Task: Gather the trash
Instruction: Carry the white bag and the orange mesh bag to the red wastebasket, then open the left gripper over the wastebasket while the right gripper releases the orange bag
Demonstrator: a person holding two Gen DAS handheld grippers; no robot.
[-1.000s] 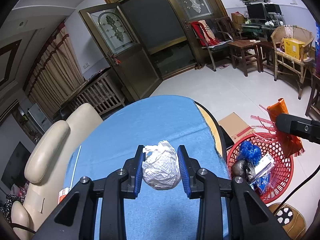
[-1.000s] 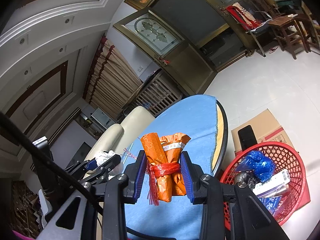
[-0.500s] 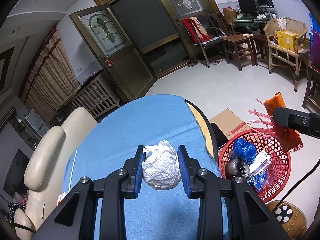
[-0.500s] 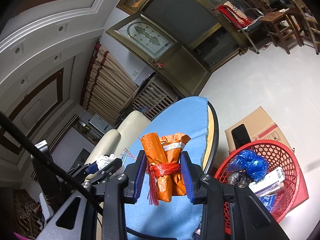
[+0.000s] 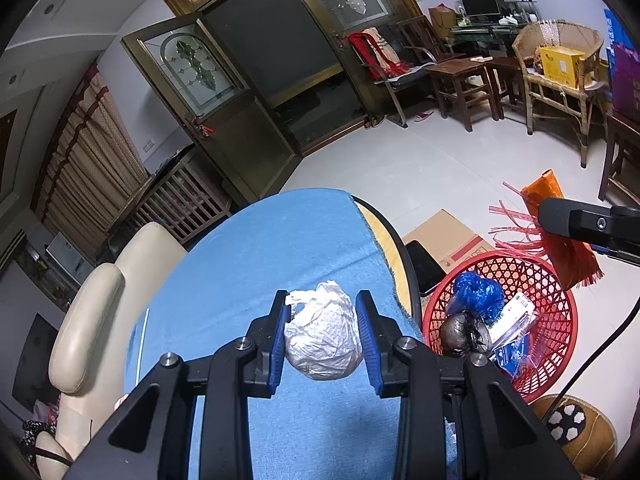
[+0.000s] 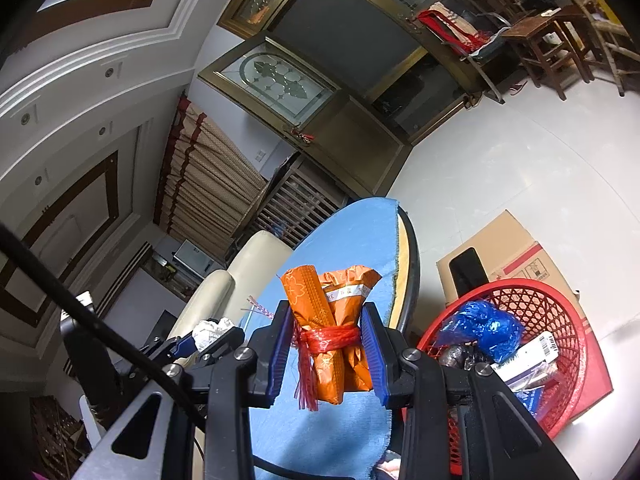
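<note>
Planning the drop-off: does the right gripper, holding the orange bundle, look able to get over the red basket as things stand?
Probably yes. The right gripper, shut on the orange paper bundle tied with red string, is beside the red plastic mesh basket, whose open top shows nothing between them. It already holds blue plastic.

white wad [image 5: 322, 343] | orange bundle [image 6: 335, 334], red tie | red lattice basket [image 5: 554, 312] | blue cloth [image 5: 260, 264]

Crinkled white paper ball [image 5: 323, 338], glossy orange wrapper bundle [image 6: 334, 332], matt blue cloth [image 5: 276, 248], red plastic lattice basket [image 5: 554, 312].
</note>
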